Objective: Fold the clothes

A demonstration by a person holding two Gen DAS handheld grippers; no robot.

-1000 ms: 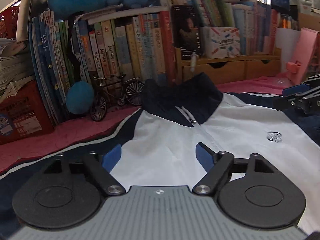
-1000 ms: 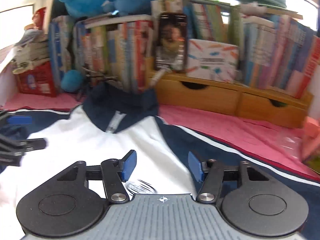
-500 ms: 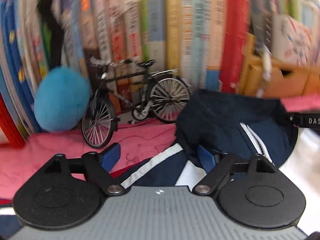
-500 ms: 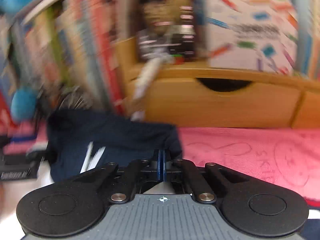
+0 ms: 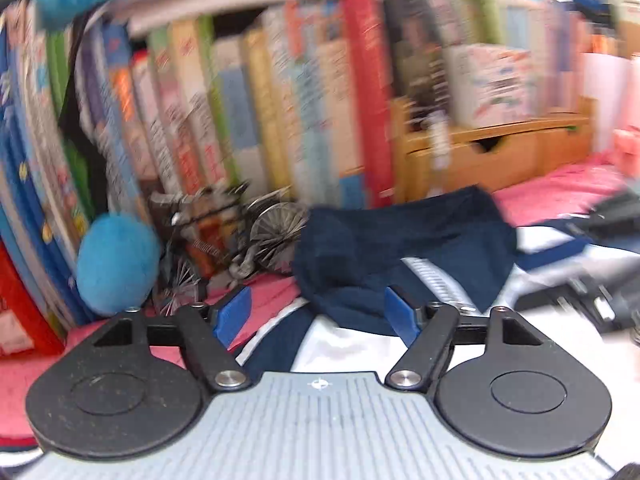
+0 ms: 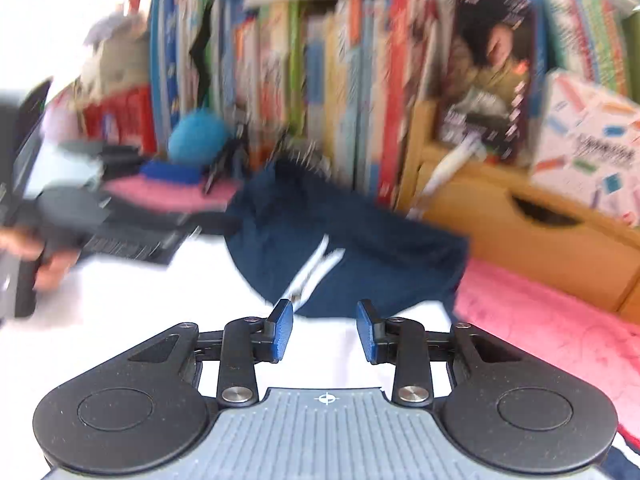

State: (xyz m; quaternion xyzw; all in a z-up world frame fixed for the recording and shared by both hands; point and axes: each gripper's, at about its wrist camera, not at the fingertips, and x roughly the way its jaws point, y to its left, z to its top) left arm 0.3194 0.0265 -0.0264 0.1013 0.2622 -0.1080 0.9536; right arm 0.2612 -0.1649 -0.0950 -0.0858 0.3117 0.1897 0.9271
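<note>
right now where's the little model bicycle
In the left wrist view, the model bicycle stands left of centre against the books, between the blue pompom and the jacket's navy collar.

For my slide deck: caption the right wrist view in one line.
Right tongs, jaws opening and empty, poised over the jacket's navy collar before a blurred bookshelf.

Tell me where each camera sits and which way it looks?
Left wrist view: sits on the left tool, looking forward and down at the jacket, toy bike and books; its jaws are closing, gripping nothing.
Right wrist view: sits on the right tool, facing the jacket collar and wooden drawers; its jaws are opening, empty. A hand shows at the left.
Both show the jacket, books and blue ball.
</note>
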